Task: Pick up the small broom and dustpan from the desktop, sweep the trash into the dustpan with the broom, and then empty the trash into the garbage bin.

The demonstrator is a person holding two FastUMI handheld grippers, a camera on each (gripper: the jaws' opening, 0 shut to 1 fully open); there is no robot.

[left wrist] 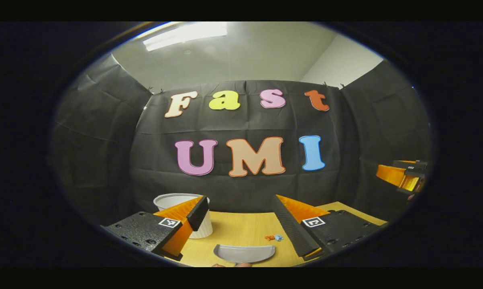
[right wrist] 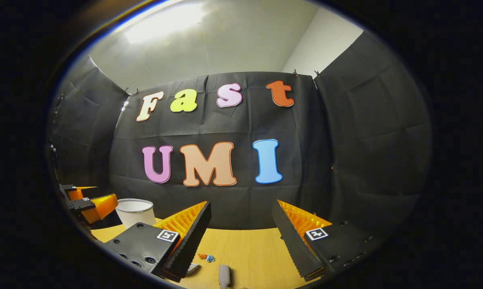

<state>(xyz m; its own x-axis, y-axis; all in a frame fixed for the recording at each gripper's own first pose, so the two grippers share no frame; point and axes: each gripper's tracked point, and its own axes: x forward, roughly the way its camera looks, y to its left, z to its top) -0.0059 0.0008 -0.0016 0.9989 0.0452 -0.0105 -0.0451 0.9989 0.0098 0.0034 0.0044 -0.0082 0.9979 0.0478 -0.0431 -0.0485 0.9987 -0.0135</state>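
Both jaws wide; trash [left wrist: 274, 237] near dustpan [left wrist: 244, 253] edge.

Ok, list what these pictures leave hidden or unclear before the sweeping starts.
- Dustpan: left gripper view, its near part is cut off by the lower edge.
- Broom: right gripper view, a pale handle is visible; the edge cuts off the rest.
- Trash: small coloured scraps, too small to identify.
- Garbage bin: left gripper's finger covers part of it; the inside is unseen.

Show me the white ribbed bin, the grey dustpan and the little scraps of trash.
White ribbed plastic bin [right wrist: 135, 212], right gripper view: front wall.
Grey plastic dustpan [left wrist: 244, 253], left gripper view: pan middle.
Small orange-and-blue trash scraps [left wrist: 274, 237], left gripper view: cluster middle.
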